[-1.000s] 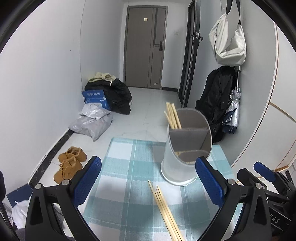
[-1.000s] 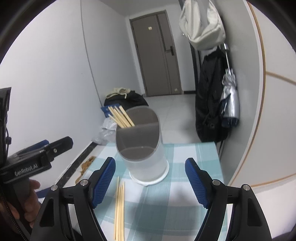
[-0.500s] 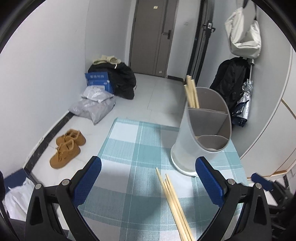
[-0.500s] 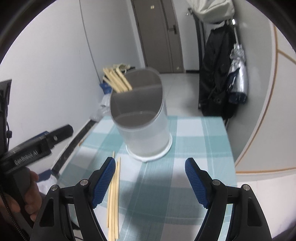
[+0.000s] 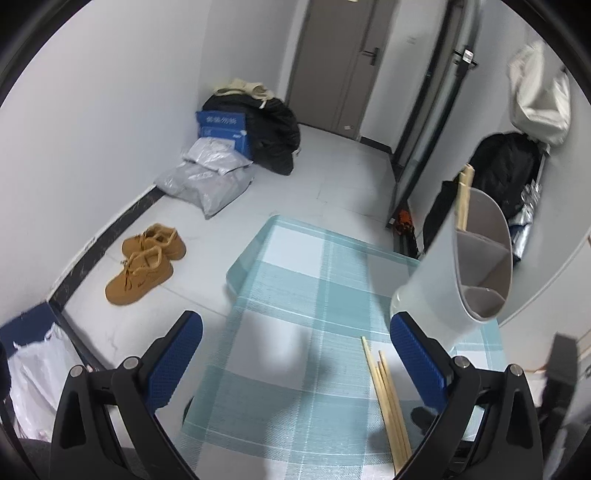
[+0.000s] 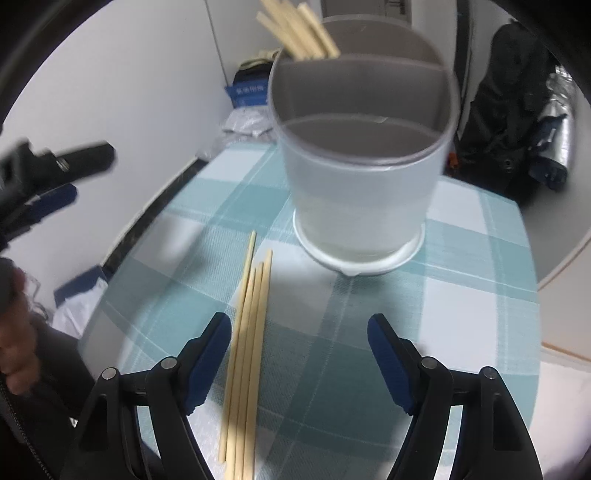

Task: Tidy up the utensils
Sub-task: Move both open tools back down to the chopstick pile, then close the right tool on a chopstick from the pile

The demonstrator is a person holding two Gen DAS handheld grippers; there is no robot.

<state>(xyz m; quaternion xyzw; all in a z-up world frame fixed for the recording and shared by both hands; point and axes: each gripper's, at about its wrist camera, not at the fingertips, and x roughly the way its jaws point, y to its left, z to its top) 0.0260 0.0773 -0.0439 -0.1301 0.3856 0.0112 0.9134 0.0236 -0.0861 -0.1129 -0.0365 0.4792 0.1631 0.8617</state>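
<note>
**Right claw lined up over the loose chopsticks**

I had both claws spread wide and holding nothing. The loose chopsticks (image 6: 248, 343) lay flat on the checked cloth (image 6: 461, 295) covering the counter, bunched side by side, their long axis running almost straight away from my right claw (image 6: 299, 354) toward the holder (image 6: 360, 184). Their near ends passed just inside that claw's left finger, so the bundle sat left of centre between the fingers. From my left claw (image 5: 295, 363) the same sticks (image 5: 388, 398) lay off to the right, beside its right finger, angled across my line. I judged the right claw the nearer and better placed one; a small shift left would have centred the sticks for a pinch across their width.

The holder stood upright just beyond the far tips, with more chopsticks (image 6: 299, 29) already leaning in its rear compartment and the front compartments looking empty.

The only writing I saw was white lettering on a blue box (image 5: 223, 129) on the floor, too blurred for me to read.
</note>
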